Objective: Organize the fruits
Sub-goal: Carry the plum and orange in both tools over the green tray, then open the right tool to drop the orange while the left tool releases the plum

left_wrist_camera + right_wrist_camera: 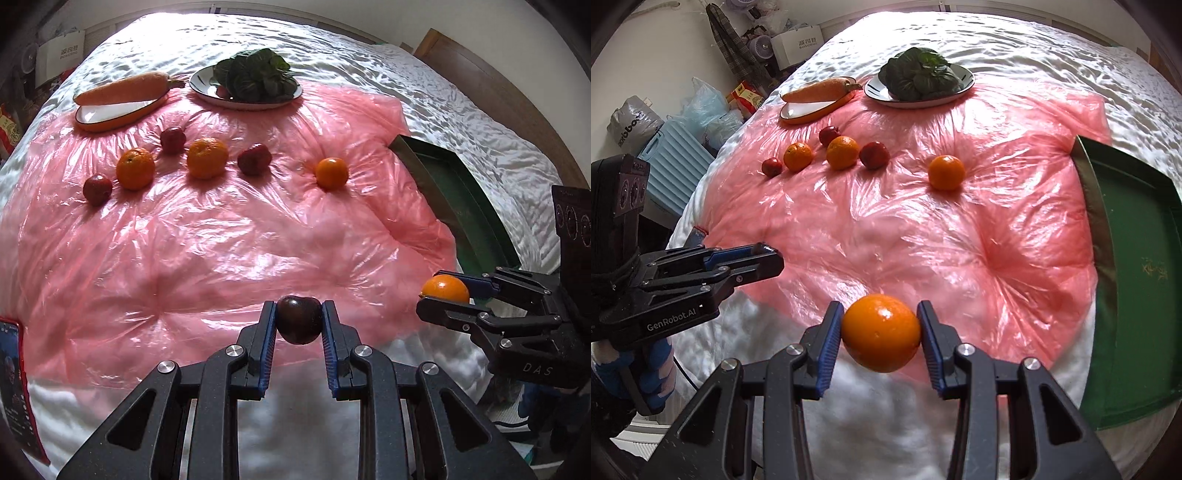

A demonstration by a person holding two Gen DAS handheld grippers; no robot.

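My left gripper (pixel 299 319) is shut on a dark red apple (pixel 298 317), held above the near edge of the pink plastic sheet (pixel 221 240). My right gripper (pixel 881 334) is shut on an orange (pixel 881 332), also seen in the left wrist view (pixel 445 290), beside the green tray (pixel 1137 280). On the sheet lie three oranges (pixel 135 168) (pixel 207 157) (pixel 331 173) and three small red apples (pixel 97 189) (pixel 173 139) (pixel 254 158).
At the back, a carrot (pixel 122 88) lies on an orange-rimmed dish (pixel 110 118) and leafy greens (pixel 255 74) sit on a white plate (pixel 207 86). A phone (pixel 14 384) lies at the bed's left edge. Bags and a blue crate (pixel 672 162) stand beside the bed.
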